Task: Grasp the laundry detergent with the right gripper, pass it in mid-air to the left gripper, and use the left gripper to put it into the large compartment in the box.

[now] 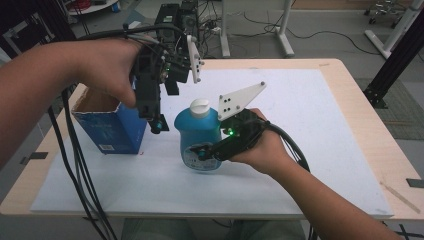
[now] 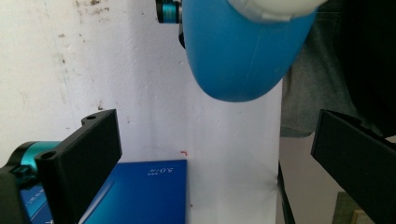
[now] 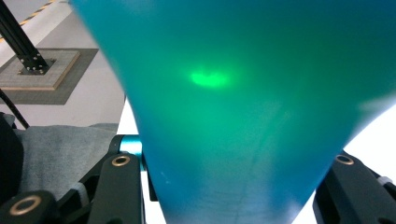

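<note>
Right gripper point(image 1: 202, 151) clamps the blue bottle point(image 1: 197, 132), upright mid-table on the white mat point(image 1: 310, 130). Beyond it, the left gripper point(image 1: 159, 124) hangs with jaws spread beside the blue box point(image 1: 107, 127); boxing apparently remains.

Blue plastic bottle point(image 1: 197, 137): squat, rounded body narrowing toward the shoulders, white screw cap point(image 1: 200, 107) fitted on top, round printed label low on the front face. Translucent blue wall, glossy; a green light spot shows on its side in the right gripper view point(image 3: 243, 116). Stands upright on the white mat, near the table's middle, just beside the open blue carton. Clamped at its lower body between two black jaws. In the left gripper view point(image 2: 243, 51) its shoulder and cap edge appear.
</note>
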The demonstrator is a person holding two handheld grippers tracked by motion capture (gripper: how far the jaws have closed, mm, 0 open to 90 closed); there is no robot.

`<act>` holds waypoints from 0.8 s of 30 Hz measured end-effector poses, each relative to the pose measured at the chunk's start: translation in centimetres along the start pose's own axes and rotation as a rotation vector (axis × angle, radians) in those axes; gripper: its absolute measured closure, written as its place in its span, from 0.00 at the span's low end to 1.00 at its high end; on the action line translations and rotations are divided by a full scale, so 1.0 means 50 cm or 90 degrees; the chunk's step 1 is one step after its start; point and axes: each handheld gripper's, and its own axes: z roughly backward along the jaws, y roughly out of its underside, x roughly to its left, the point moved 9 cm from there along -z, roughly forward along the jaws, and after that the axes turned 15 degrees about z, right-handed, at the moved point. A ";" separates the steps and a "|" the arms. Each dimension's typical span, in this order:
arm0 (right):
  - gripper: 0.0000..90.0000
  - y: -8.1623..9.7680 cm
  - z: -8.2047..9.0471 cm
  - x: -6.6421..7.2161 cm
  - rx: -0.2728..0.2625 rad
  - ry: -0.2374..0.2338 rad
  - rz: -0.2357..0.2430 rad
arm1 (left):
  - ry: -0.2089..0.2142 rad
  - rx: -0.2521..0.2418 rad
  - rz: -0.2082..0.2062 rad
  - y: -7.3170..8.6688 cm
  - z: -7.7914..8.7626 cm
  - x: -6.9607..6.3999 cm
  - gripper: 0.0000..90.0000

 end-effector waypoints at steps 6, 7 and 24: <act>0.53 -0.008 -0.013 0.002 -0.001 -0.010 0.007 | -0.001 0.004 -0.002 -0.005 -0.003 -0.005 0.02; 0.53 -0.010 -0.015 0.002 -0.003 -0.011 0.009 | -0.001 0.004 0.000 -0.006 -0.004 -0.006 0.02; 0.53 -0.030 -0.031 0.001 -0.009 -0.015 0.013 | -0.008 0.017 -0.013 -0.036 -0.023 -0.025 0.02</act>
